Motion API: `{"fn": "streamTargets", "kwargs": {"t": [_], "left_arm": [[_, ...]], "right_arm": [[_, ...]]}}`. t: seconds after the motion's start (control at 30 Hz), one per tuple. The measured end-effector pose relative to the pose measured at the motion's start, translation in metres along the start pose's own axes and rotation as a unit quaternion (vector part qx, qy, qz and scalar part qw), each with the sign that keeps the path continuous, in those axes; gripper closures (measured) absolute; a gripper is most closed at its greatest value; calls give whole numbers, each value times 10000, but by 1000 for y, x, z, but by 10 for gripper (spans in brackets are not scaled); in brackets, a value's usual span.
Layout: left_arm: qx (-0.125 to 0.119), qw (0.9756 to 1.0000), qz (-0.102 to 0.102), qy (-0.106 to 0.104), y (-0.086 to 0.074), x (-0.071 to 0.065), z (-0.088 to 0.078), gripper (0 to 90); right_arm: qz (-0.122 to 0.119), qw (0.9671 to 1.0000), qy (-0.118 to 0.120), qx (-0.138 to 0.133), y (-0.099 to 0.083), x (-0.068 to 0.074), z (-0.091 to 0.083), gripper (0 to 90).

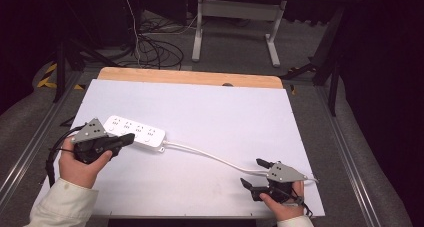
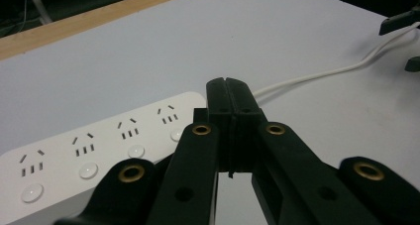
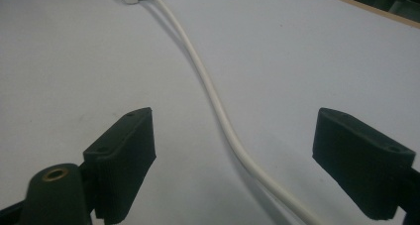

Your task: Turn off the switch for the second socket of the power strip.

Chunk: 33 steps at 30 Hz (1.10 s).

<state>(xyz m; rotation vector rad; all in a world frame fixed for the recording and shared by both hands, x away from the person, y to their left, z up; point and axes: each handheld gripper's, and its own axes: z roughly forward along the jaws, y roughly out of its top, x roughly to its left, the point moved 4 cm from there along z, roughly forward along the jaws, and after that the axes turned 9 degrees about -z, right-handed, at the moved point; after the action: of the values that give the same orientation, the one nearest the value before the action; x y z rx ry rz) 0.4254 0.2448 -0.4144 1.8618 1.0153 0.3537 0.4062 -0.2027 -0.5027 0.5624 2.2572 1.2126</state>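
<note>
White power strip lies flat on the white worktop, left-centre, w/ a row of sockets, each w/ a round button below it. Its white cable leaves the strip's right end and curves across to the near right corner. Left tongs clenched, pads pressed together w/ nothing between; in the left gripper view the tips sit just over the strip's cable end, contact can't be told. Right tongs released, jaws wide apart; in the right gripper view the cable runs between them on the worktop, touching neither pad.
</note>
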Motion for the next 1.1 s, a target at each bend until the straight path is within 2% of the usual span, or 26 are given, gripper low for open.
{"fn": "streamTargets", "kwargs": {"t": [0.1,0.13,0.27,0.4,0.43,0.63,0.7,0.9,1.1], "left_arm": [[43,10000,-63,60,3,5,4,900],[100,9998,-166,41,5,9,8,900],[182,9994,-281,55,4,14,13,900],[310,9990,-242,193,3,22,19,900],[331,9989,-287,185,3,22,21,900],[486,9980,-198,349,2,31,30,899],[595,9972,-189,414,0,35,34,899],[724,9959,-182,521,-2,43,42,899],[933,9935,-449,469,-7,53,53,899]], "right_arm": [[-10,10000,11,9,0,0,0,168],[-22,10000,13,13,0,0,0,168],[-24,10000,23,5,0,0,0,168],[-28,10000,29,11,0,0,0,168],[-28,10000,29,11,0,0,0,168],[-30,10000,34,11,0,1,1,168],[-28,10000,35,14,0,1,1,168],[-19,10000,44,16,-1,0,1,167],[-8,10000,46,29,-1,0,1,167]]}}
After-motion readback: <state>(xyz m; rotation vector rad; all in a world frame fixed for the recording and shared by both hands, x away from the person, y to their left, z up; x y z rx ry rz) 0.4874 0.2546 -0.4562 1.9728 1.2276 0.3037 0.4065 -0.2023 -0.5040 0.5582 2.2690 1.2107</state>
